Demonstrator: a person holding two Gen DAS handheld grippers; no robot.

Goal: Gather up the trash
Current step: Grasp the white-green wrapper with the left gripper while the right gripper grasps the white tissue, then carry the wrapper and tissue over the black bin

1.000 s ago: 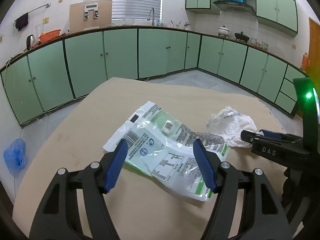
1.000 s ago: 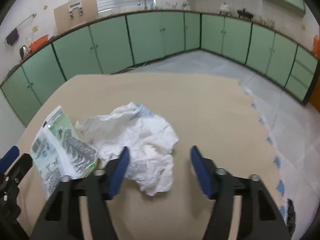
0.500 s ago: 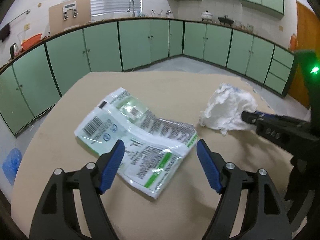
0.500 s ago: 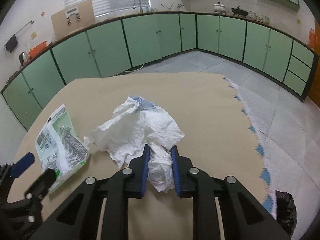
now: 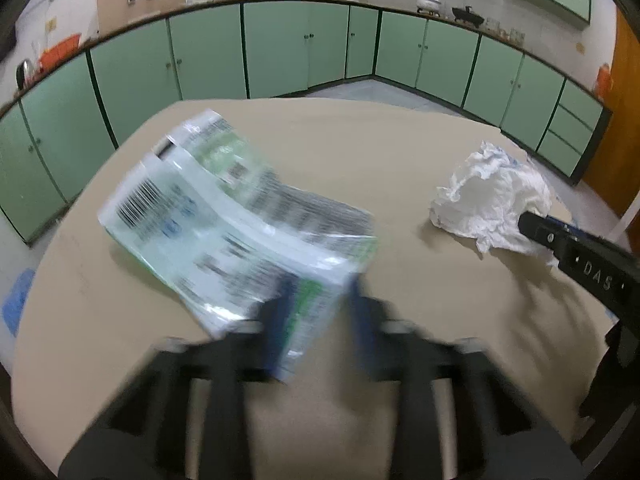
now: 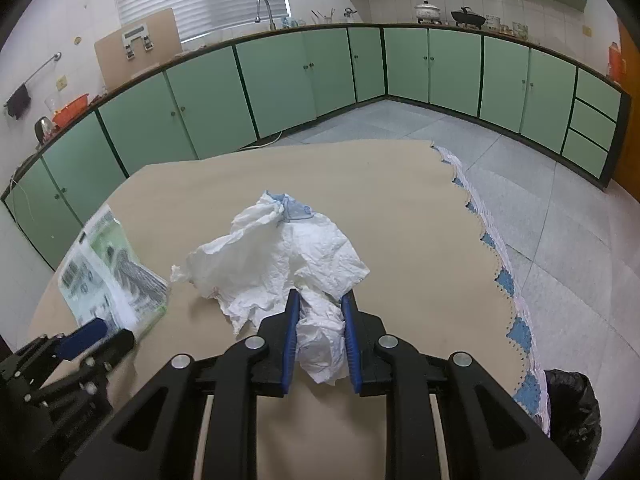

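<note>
A green and white plastic wrapper (image 5: 224,224) lies on the beige table (image 5: 360,152). My left gripper (image 5: 316,312) is blurred, its blue fingers closed in around the wrapper's near corner. The wrapper also shows at the left of the right wrist view (image 6: 108,276). My right gripper (image 6: 320,320) is shut on a crumpled white tissue (image 6: 280,256), lifted slightly over the table. The tissue also shows at the right of the left wrist view (image 5: 492,200).
A black trash bag (image 6: 572,412) sits on the floor past the table's right edge, beside a blue and white fringe (image 6: 504,280). Green kitchen cabinets (image 6: 304,76) line the walls. A blue bag (image 5: 16,304) lies on the floor at left.
My left gripper has closed from wide open onto the wrapper's near corner. My right gripper stays shut on the tissue and has raised it a little.
</note>
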